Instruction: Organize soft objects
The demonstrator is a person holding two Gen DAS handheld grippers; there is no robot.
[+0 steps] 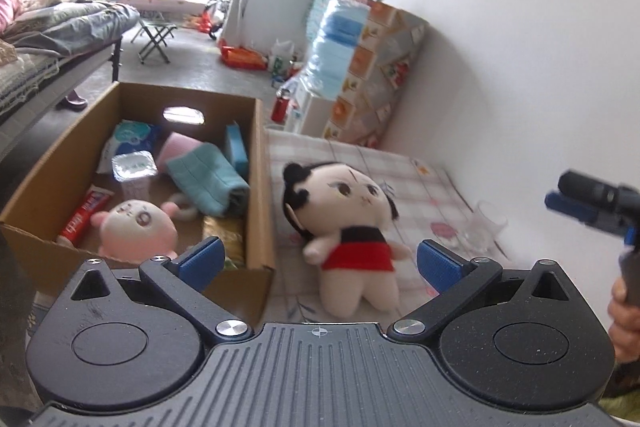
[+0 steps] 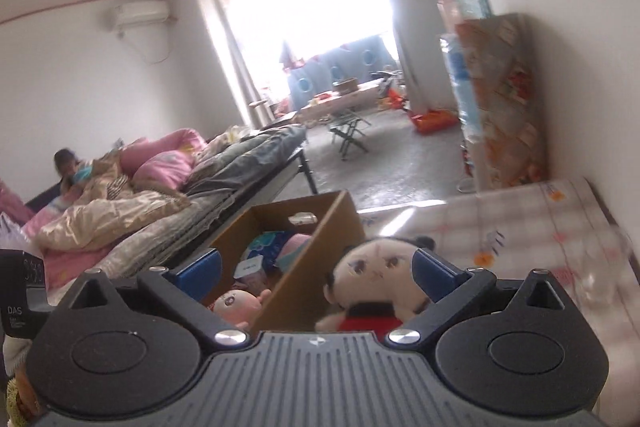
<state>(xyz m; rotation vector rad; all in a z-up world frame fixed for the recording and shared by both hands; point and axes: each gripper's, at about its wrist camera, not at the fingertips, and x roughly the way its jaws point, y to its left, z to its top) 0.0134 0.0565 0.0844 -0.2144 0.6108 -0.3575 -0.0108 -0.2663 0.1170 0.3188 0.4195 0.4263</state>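
A plush doll (image 1: 344,227) with black hair and a red skirt stands on the checked mat (image 1: 420,179), just right of an open cardboard box (image 1: 258,211). Inside the box lie a pink plush (image 1: 136,227), a folded teal towel (image 1: 208,179) and several small packs. My left gripper (image 1: 320,261) is open, with the doll just beyond its fingertips and touching neither pad. My right gripper (image 2: 316,271) is open too; the doll (image 2: 372,267) sits close behind its right finger, beside the box wall (image 2: 312,267). A hand holds the right gripper (image 1: 592,203) at the far right of the left wrist view.
A clear glass cup (image 1: 484,227) stands on the mat near the wall. Stacked packages (image 1: 360,67) and a red bottle (image 1: 280,105) crowd the corner behind. A bed (image 1: 48,39) with heaped bedding runs along the left; a person (image 2: 68,167) sits on it.
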